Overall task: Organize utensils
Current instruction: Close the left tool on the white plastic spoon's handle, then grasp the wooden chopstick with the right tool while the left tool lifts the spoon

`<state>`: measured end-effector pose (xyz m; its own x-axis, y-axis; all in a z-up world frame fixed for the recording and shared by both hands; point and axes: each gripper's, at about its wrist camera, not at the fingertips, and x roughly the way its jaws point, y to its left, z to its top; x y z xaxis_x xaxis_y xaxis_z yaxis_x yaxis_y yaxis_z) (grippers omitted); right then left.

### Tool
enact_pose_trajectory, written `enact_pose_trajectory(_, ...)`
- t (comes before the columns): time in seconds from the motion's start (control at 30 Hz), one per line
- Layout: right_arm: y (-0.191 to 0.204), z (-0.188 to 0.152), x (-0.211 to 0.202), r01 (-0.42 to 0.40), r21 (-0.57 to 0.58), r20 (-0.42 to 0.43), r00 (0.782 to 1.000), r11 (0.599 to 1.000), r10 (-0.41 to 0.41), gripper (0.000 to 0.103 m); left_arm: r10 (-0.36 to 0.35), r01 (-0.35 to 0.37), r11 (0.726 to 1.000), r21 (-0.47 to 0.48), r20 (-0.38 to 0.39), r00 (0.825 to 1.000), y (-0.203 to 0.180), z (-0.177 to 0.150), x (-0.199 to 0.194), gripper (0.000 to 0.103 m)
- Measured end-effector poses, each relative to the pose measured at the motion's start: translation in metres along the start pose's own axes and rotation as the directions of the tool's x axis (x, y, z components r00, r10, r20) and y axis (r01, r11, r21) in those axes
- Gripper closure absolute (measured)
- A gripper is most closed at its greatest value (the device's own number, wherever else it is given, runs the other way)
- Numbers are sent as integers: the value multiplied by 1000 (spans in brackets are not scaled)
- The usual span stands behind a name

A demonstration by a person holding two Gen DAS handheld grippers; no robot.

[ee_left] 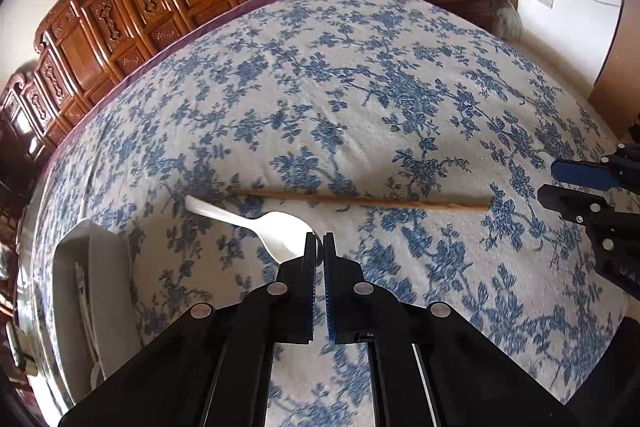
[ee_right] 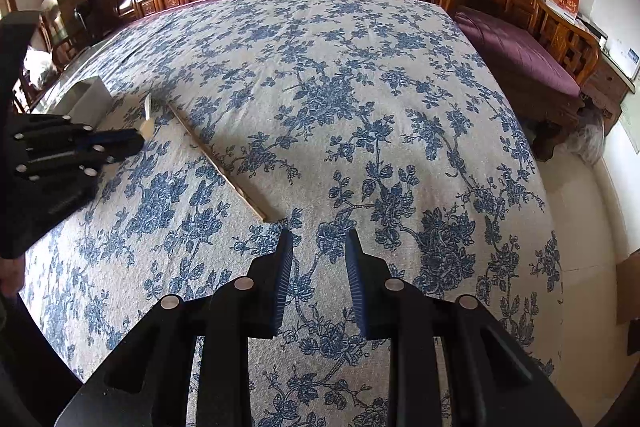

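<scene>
— Now, status?
— My left hand-held gripper (ee_left: 319, 241) is clamped on the white spoon (ee_left: 280, 229) bowl's rim, on the bed (ee_left: 360, 75).
— Next?
— Lift it toward the tray (ee_left: 86, 267); right hand-held gripper (ee_right: 318, 241) idles part-open, empty, near the chopstick (ee_left: 360, 201).
</scene>
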<state>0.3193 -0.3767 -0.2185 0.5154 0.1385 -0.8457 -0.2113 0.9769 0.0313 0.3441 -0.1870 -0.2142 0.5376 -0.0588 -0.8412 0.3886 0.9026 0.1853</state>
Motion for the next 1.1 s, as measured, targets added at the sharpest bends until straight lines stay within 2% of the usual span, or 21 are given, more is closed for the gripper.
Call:
enact_pose_trajectory(0.2,8,0,1,-1,-17,-1,1000,1000,1,74,-40,41,998,-51,25,999,23,-7,-18,101)
enact_pose_trajectory(0.43,11,-1,-2,-5,-23,8,1000,1000,5,74,-68,72,995,-71,56,996,30,-3,-28,101)
enact_pose_trajectory(0.6,18,4,0,-36,-38,15,999,999,36,74,-79,85,994,-70,84,993,36,-11,-43,101)
enact_pose_trajectory(0.87,54,31,31,-87,-126,17,996,988,90,74,-80,90,993,-83,111,991,52,-20,-65,101)
enact_pose_trajectory(1.1,79,44,59,-64,-236,-53,997,970,53,74,-83,97,992,-84,158,984,67,-21,-93,101)
